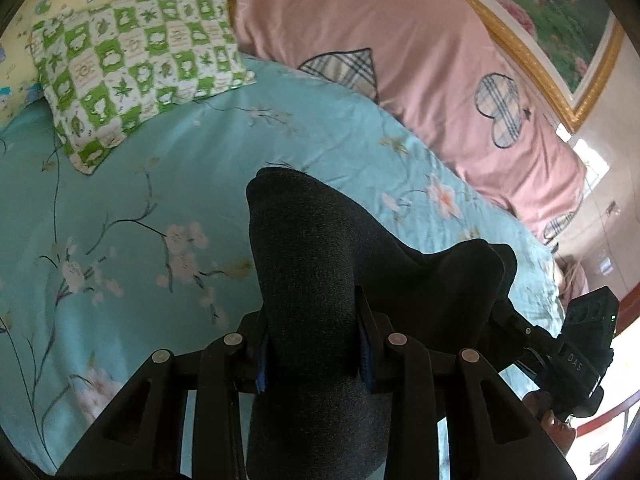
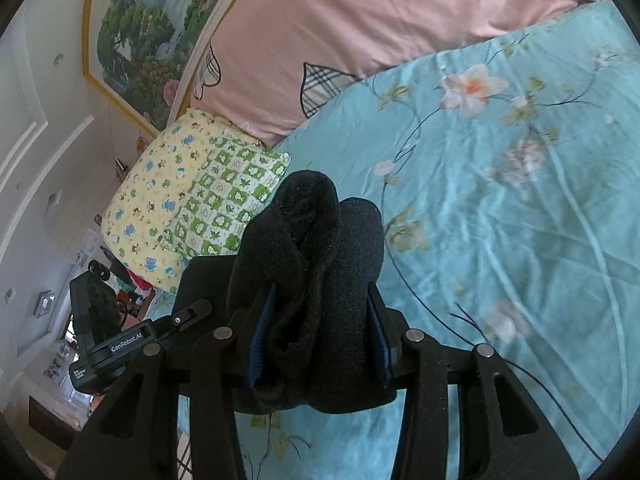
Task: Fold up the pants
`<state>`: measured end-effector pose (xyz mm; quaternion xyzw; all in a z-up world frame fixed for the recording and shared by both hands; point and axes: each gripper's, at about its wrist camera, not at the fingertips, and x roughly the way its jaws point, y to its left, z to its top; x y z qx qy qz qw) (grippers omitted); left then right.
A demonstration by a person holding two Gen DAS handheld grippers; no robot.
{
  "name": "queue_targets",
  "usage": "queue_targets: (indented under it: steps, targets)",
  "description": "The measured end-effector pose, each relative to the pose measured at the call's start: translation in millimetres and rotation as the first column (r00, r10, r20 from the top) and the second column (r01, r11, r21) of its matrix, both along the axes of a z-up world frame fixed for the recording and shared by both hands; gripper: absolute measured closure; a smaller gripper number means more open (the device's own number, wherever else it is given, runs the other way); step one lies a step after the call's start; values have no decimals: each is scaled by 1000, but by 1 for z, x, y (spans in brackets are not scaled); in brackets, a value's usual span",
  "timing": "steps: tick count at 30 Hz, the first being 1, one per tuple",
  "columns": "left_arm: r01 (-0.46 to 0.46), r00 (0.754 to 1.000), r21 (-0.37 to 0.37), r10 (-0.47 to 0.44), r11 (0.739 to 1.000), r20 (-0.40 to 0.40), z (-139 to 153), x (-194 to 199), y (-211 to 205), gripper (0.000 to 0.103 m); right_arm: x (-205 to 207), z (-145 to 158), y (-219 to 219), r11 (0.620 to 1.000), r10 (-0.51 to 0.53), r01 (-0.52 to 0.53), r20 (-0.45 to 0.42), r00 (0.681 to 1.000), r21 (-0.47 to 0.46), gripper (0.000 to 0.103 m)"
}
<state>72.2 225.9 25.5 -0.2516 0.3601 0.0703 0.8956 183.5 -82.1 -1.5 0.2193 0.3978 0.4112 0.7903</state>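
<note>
Black linkage arms fill the lower edge of both wrist views, and between them each tool is clamped on fabric. Left gripper [image 1: 316,344]: its blue-padded fingers [image 1: 366,356] press on either side of a thick bunched fold of the dark charcoal pants [image 1: 304,264], which bulges forward past the fingertips and hangs down below the jaws. From that fold the cloth stretches away to the right of the left wrist view, toward the second tool seen at the right edge. Right gripper [image 2: 318,332]: its fingers [image 2: 260,336] are likewise closed on a gathered roll of the same garment, doubled into two lobes that stand up ahead of the tips; a flap runs off to the left toward the other tool, whose body is marked "GenRobot.AI".

Pants are held up off the bed between the two tools; no part of them is seen resting flat on the bedding in either view.

Beneath and beyond lies a turquoise bedsheet [image 1: 160,184] printed with pale blossoms and thin dark branches, lightly creased. On it, further out, a green-and-white checked pillow [image 1: 136,68] rests against a yellow pillow [image 2: 152,192] with small cartoon figures. A pink quilt [image 1: 400,32] with plaid heart patches is heaped along the far side of the bed. Behind the quilt, a gold-framed landscape picture [image 2: 140,28] hangs on the wall.
</note>
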Motion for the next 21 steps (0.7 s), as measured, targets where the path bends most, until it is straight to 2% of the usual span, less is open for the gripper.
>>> queue_targets:
  steps: [15,19,21]
  targets:
    - [-45,999,-18,45,999,-27,-23,17,37,69,30,-12,48,997,66,-66,0,998,-31,58]
    - [-41,999,-14,40,999,-34,-32,18,38,64,34,-20,49,996,61,-62,-5,998,-61,55]
    - [-42,998,2,42,999,-38,-34,18,35,59,34,-24,46,995,54,-54,6,998,-89,53]
